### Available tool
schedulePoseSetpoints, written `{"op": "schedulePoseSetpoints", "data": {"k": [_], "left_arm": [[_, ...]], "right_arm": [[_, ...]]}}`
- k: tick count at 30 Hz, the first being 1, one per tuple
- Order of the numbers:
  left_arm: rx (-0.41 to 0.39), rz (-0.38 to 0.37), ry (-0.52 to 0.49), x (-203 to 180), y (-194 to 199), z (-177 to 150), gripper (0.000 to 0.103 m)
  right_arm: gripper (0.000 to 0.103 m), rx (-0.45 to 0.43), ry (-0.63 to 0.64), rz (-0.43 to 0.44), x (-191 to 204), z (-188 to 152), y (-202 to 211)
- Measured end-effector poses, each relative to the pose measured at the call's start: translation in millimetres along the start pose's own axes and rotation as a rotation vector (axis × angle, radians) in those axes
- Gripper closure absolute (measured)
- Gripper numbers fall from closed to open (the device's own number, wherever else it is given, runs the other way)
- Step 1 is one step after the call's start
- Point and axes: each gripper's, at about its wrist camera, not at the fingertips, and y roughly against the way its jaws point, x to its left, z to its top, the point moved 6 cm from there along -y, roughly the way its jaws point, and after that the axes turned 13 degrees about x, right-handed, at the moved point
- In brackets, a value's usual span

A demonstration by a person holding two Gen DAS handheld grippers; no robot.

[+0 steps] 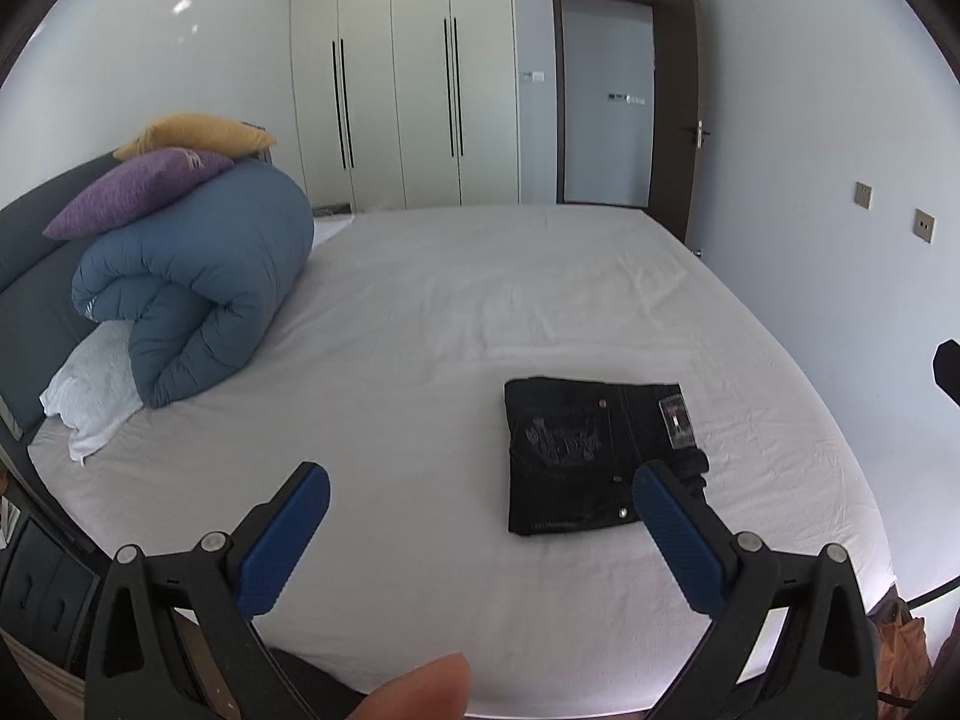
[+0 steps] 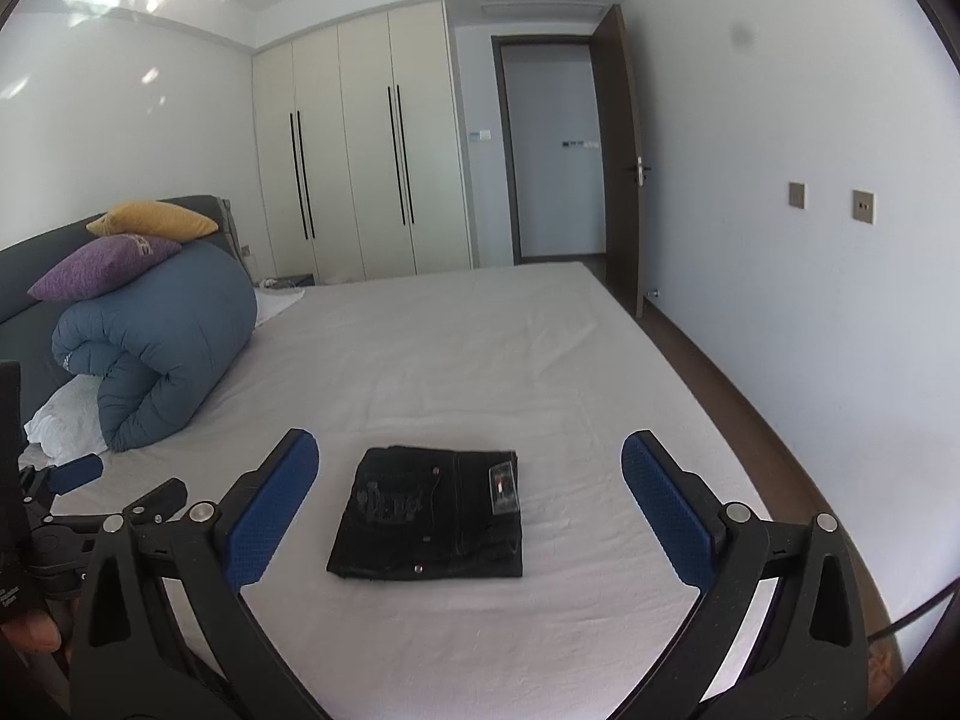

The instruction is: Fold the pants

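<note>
While both grippers hang above the near edge of the bed, the black jeans lie folded into a compact rectangle on the white sheet, back pocket embroidery and a clear tag facing up. From the right wrist camera, the right gripper has its blue-padded fingers spread wide and holding nothing; the jeans sit between and just beyond the fingertips, at about 12 o'clock. From the left wrist camera, the left gripper is likewise spread wide and holding nothing, with the jeans off at about 1 o'clock, partly behind its right fingertip. A rolled blue duvet with a purple pillow and a yellow pillow on top sits at 10 o'clock.
</note>
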Motion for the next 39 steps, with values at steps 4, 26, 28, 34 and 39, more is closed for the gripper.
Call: {"op": "schedulePoseSetpoints", "data": {"k": [4,26,28,34,39], "left_arm": [[0.076,0.029,-0.014,-6,-21,-14,0.0],[0.162,0.002,-0.007,-15,-43,-26,0.0],[0.163,-0.003,-0.004,-16,-42,-26,0.0],[0.167,-0.007,-0.007,-17,-44,-27,0.0],[0.17,-0.012,-0.004,-18,-45,-27,0.0]], "right_arm": [[0.0,0.116,-0.045,-0.005,-5,-25,-33],[0.0,0.266,-0.049,-0.061,-13,-37,-86],[0.0,0.27,-0.048,-0.062,-12,-37,-86],[0.0,0.275,-0.05,-0.058,-8,-37,-87],[0.0,0.284,-0.05,-0.055,-5,-39,-91]]}}
